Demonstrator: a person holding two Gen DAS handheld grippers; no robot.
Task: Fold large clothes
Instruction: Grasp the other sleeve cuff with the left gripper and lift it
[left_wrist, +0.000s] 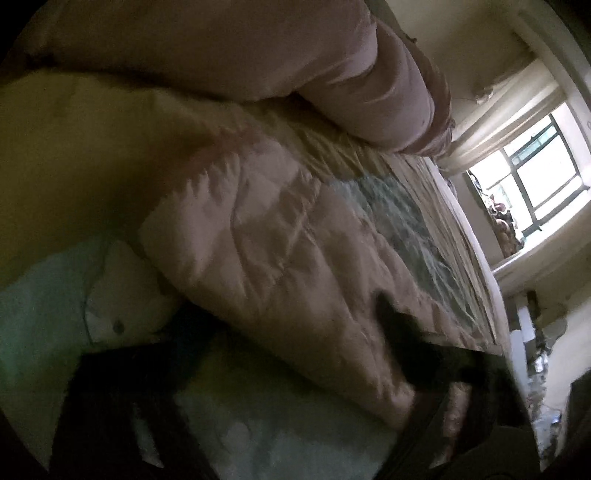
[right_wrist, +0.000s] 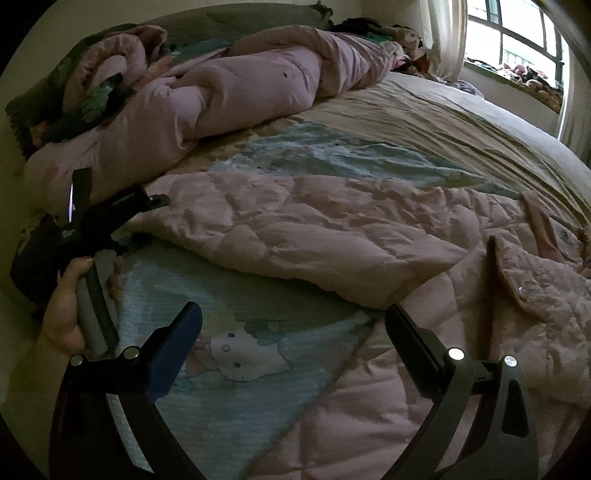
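Note:
A pink quilted garment (right_wrist: 369, 236) lies spread on the bed, its long sleeve (right_wrist: 258, 221) stretched to the left. My left gripper (right_wrist: 144, 225), held in a hand (right_wrist: 70, 310), straddles the end of that sleeve, one finger above it and one below. The left wrist view is blurred. There the sleeve (left_wrist: 280, 266) lies between the dark fingers of the left gripper (left_wrist: 288, 321), and bare sheet shows beside it. My right gripper (right_wrist: 293, 332) stands open above the sheet, just in front of the garment's body, with nothing between its fingers.
A rolled pink duvet (right_wrist: 240, 85) lies across the back of the bed, with pillows (right_wrist: 92, 92) at the back left. The printed sheet (right_wrist: 229, 332) covers the mattress. A bright window (right_wrist: 517, 33) with a cluttered sill sits at the far right.

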